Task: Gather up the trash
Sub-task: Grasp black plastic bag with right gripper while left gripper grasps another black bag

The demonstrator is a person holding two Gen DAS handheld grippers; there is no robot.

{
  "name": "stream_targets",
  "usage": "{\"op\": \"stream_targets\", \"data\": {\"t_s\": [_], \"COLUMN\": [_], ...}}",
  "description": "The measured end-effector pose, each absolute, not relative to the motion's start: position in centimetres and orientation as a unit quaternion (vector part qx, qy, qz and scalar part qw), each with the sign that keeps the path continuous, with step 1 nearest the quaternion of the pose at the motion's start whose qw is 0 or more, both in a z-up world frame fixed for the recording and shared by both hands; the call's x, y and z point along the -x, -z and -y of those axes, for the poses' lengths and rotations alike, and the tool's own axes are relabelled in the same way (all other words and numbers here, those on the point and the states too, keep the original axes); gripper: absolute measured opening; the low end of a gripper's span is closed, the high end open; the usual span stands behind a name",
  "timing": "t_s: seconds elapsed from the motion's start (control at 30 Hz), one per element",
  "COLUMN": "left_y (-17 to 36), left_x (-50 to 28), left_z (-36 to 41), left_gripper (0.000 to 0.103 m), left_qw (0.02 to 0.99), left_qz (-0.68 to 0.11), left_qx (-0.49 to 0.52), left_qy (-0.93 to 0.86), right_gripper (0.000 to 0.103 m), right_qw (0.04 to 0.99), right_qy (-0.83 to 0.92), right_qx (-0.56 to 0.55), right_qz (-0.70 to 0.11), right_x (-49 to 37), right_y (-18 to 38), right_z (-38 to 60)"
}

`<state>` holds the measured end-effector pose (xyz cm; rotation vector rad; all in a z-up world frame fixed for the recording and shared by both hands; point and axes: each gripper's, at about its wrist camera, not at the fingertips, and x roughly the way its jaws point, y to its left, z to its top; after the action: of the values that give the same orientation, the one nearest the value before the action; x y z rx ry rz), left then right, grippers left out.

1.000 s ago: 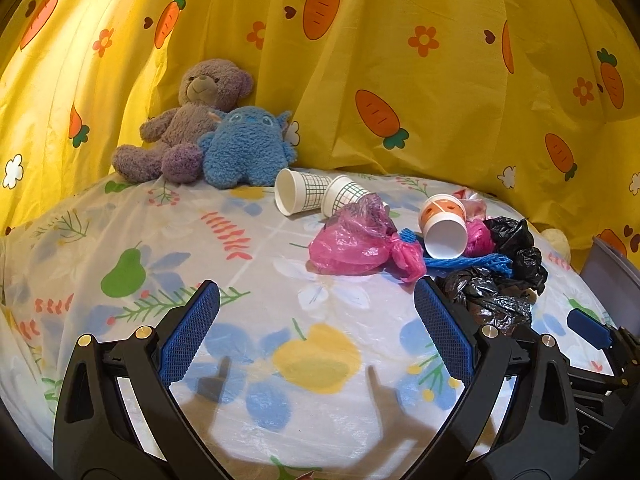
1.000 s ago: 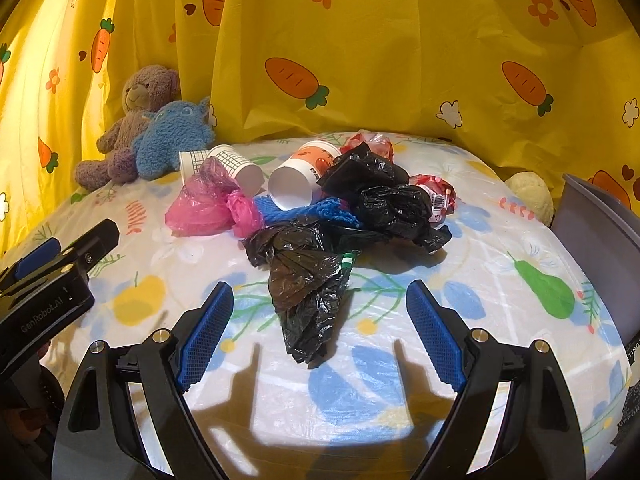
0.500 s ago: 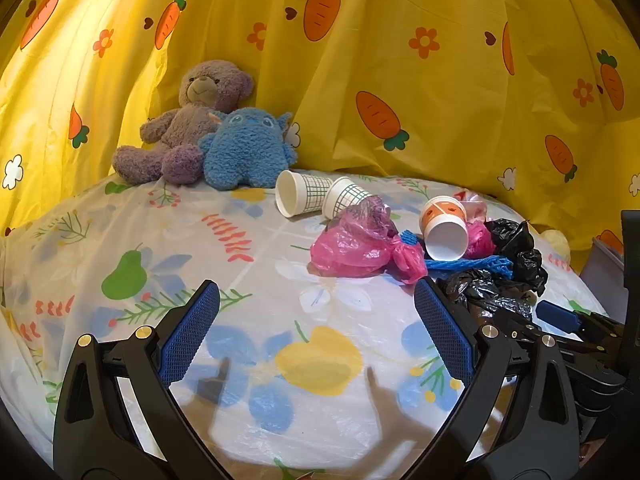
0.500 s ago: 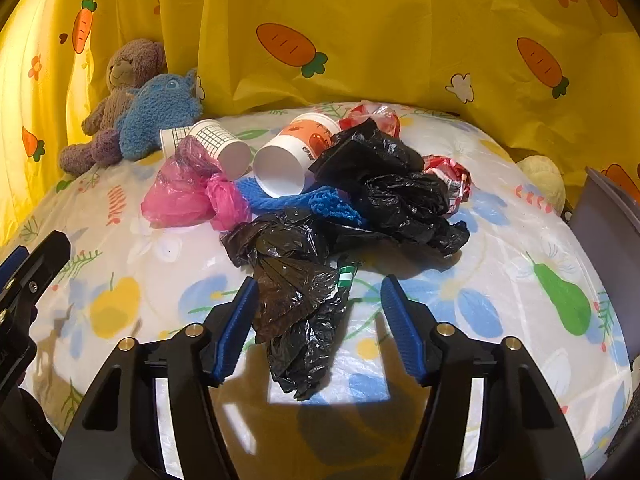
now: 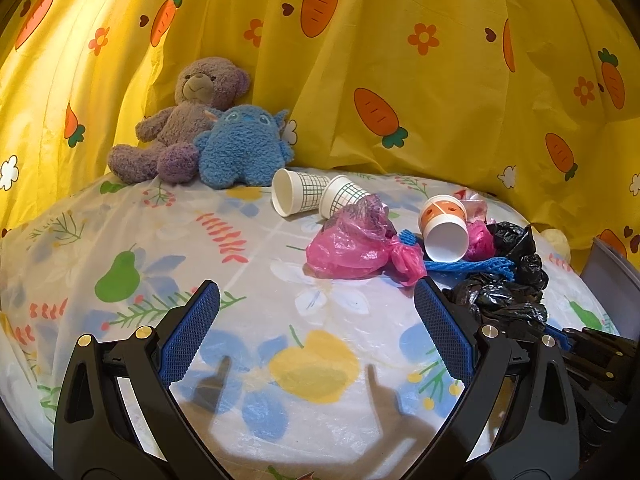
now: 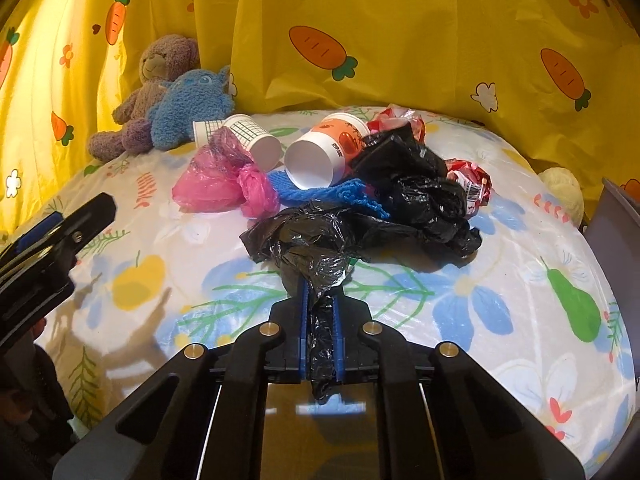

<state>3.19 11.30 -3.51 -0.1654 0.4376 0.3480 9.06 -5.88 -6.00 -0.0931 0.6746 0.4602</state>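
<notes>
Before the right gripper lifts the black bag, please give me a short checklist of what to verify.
1. Right gripper shut on black bag: ok; its jaws have just closed on it.
2. Only that bag pinched: ok.
3. Bag free of the blue net and second black bag: cannot tell, they touch.
4. Left gripper open, holding nothing: ok.
5. Grey bin open: cannot tell.

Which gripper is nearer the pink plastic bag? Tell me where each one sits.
Left. The left gripper is open, just short of the pink plastic bag. The right gripper is off to the side, clamped on the black plastic bag, with the pink one farther ahead.
</notes>
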Motion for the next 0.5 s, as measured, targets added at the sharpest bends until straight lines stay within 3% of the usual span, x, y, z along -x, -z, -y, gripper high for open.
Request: {"op": "stream_targets", "data": {"t_s": [0.5], "left_y": [1.8], "left_x": [-6.9], "left_z": [-5.0], "left_gripper": [0.096], "left_qw": [0.973], "left_qz": [-0.211], "left_qx": [0.087], "left_qy": [-0.032], "right_gripper": [0.010], "right_qw": [0.955], "right_qy": [-0.168], "right_qx": [0.018], "right_qz": [-0.244], "right_x": [-4.8], "right_y": [2.1], "right_z": [15.8]}}
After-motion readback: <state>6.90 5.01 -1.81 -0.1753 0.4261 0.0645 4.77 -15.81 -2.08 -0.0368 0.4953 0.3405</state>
